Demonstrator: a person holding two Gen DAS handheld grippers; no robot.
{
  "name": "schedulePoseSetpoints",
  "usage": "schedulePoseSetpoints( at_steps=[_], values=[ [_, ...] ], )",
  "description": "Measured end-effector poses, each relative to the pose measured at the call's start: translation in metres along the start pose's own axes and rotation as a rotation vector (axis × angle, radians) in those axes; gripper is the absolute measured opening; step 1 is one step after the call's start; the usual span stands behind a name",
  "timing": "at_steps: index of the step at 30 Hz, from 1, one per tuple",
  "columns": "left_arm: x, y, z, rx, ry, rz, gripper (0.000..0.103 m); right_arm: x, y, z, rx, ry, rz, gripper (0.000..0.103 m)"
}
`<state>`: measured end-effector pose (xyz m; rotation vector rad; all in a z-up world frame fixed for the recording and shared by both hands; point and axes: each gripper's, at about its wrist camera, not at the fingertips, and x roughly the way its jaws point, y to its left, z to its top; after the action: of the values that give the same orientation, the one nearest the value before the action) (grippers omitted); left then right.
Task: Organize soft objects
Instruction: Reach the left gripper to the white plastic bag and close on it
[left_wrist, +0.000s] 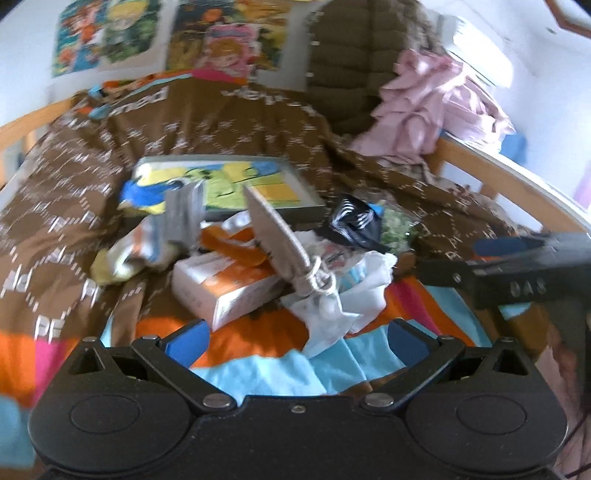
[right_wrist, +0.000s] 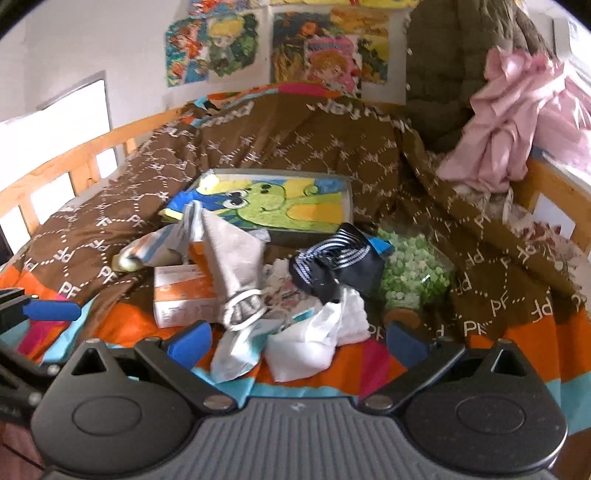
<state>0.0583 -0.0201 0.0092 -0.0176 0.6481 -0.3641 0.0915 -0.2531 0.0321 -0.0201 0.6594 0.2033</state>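
Observation:
A pile of soft things lies on the bed. A grey cloth bag with a white cord leans over an orange and white box. A dark striped sock lies to its right, white crumpled cloths lie in front. The grey bag and the box also show in the left wrist view. My left gripper is open and empty, just short of the pile. My right gripper is open and empty, its fingers either side of the white cloths.
A framed frog picture lies flat behind the pile on the brown patterned duvet. A bag of green bits sits at right. Pink clothes and a dark jacket hang at back right. Wooden bed rails run along both sides.

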Motion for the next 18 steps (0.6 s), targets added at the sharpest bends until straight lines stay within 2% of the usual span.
schedulePoseSetpoints(
  at_steps=[5,7,11,14,18],
  values=[
    [0.028,-0.008,0.014,0.125,0.030,-0.047,0.102,0.029,-0.019,0.008,0.081,0.071,0.041,0.103],
    [0.043,-0.010,0.018,0.145,0.045,-0.074,0.102,0.042,-0.025,0.008,0.116,0.093,0.061,0.103],
    [0.074,0.000,0.025,0.049,0.076,-0.137,0.102,0.069,-0.044,0.004,0.247,0.158,0.132,0.102],
    [0.095,0.006,0.024,-0.020,0.105,-0.160,0.101,0.084,-0.056,0.002,0.320,0.182,0.145,0.100],
    [0.117,0.010,0.018,-0.049,0.149,-0.190,0.099,0.099,-0.063,0.000,0.394,0.214,0.174,0.097]
  ],
)
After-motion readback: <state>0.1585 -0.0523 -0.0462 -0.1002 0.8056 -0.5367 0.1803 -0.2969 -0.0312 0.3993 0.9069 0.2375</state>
